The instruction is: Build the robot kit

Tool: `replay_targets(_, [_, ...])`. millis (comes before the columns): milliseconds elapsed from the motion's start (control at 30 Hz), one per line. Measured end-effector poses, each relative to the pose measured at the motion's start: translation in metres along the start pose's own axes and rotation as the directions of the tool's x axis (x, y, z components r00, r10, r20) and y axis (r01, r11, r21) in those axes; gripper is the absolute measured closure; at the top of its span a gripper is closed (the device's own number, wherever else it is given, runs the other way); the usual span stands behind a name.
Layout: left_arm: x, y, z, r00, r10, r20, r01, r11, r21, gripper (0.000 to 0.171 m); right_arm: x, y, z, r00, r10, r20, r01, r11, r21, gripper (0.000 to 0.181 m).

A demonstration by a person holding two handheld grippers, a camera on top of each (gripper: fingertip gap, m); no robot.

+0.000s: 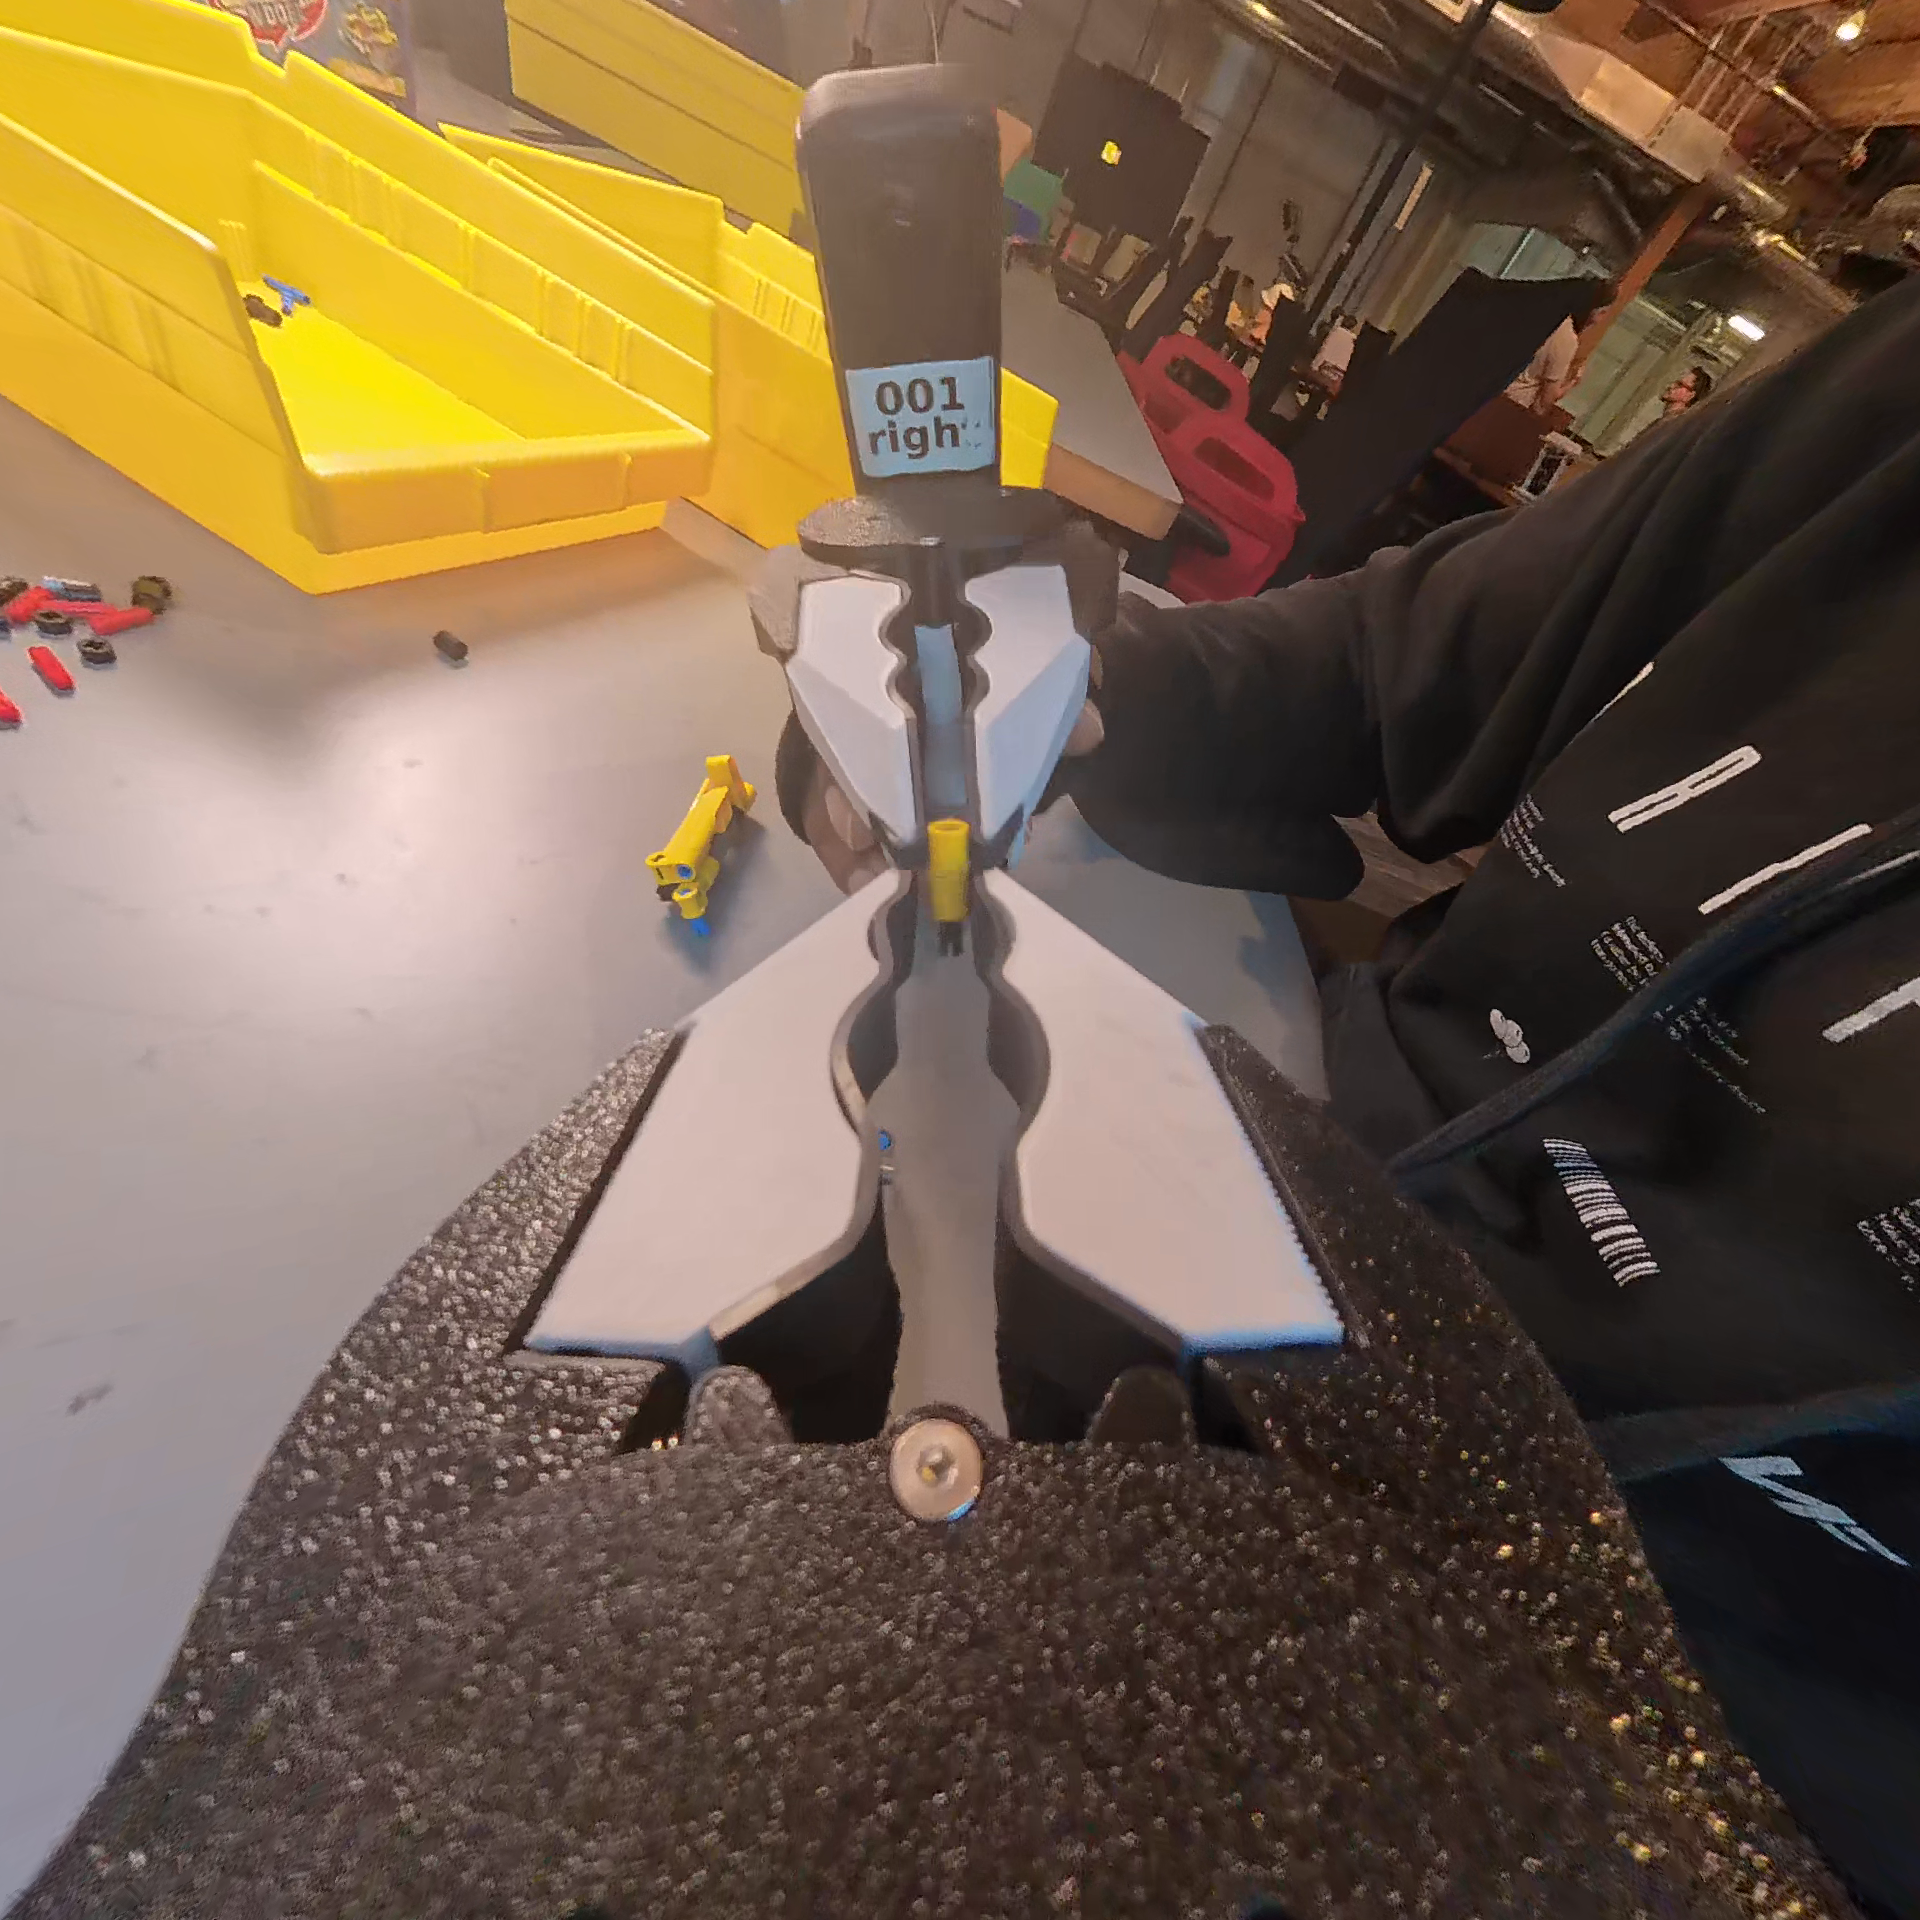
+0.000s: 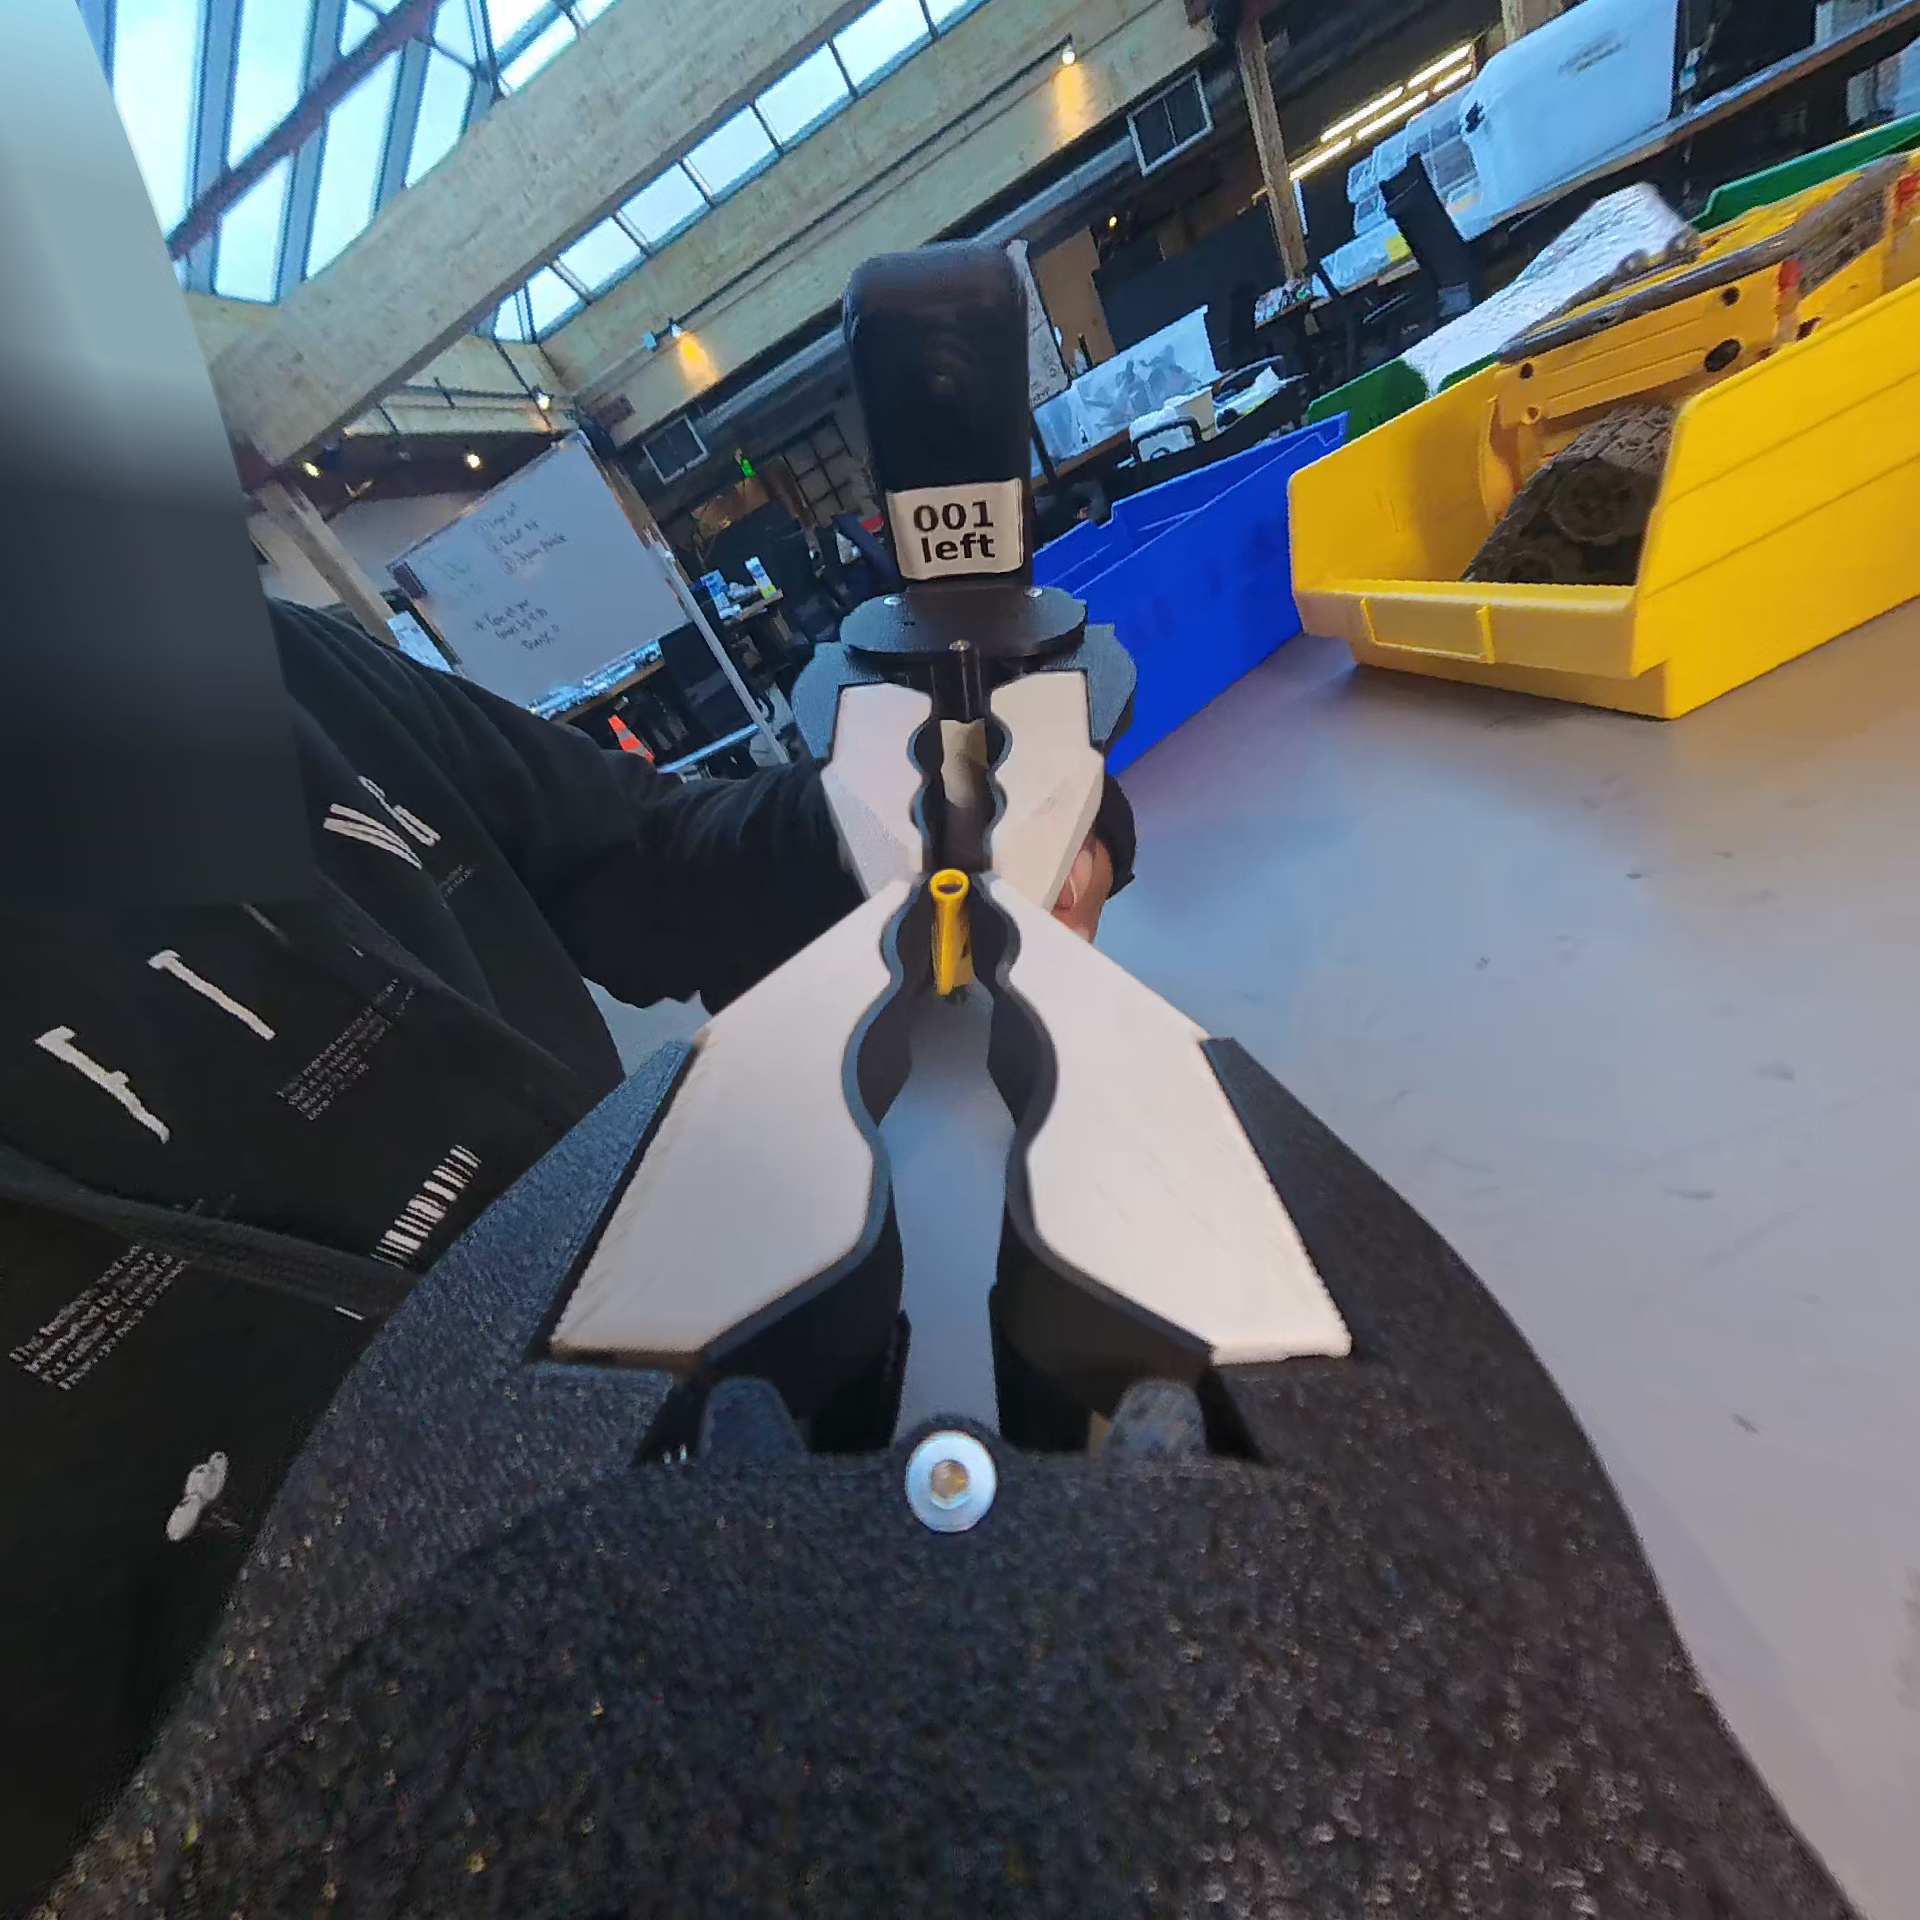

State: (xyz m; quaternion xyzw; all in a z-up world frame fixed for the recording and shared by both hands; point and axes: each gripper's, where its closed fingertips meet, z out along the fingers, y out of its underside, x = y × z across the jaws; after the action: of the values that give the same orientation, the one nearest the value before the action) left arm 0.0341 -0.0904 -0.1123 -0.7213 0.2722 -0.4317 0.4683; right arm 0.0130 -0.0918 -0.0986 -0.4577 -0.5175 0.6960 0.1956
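My left gripper (image 1: 940, 909) and my right gripper (image 1: 943, 831) meet tip to tip above the grey table (image 1: 312, 987). A small yellow connector (image 1: 948, 868) with a black pin (image 1: 948, 940) at its lower end stands upright between the two sets of tips. Both pairs of jaws are closed in on it. In the right wrist view the same yellow connector (image 2: 948, 930) sits at the tips of my right gripper (image 2: 948, 920), with my left gripper (image 2: 951, 871) facing it. A gloved hand (image 1: 1195, 748) holds the right gripper.
Yellow bins (image 1: 416, 416) stand at the back left. Red and black small parts (image 1: 62, 623), a black piece (image 1: 450, 646) and a yellow assembly (image 1: 701, 831) lie on the table. In the right wrist view a yellow bin (image 2: 1507, 623) holds black tracks (image 2: 1579, 509) beside a blue bin (image 2: 1195, 582). The person's black sweatshirt (image 1: 1662, 935) is close. Left and right tips are no more than a few centimetres apart. The black piece (image 1: 450, 646) is about equally far from each gripper, around 25 cm.
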Motion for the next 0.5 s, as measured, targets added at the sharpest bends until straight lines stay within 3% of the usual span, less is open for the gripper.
replay_targets(233, [0.004,0.001,0.0,0.998,0.059,0.013,-0.059,0.998,-0.018,0.165,-0.003,0.001,0.001,0.998,-0.055,-0.013,0.055,0.998,-0.02,0.176])
replay_targets(500, [0.008,-0.012,-0.002,0.999,0.036,-0.008,-0.035,0.998,0.052,0.165,-0.008,-0.016,-0.003,0.999,0.017,0.033,-0.02,0.996,0.082,0.177])
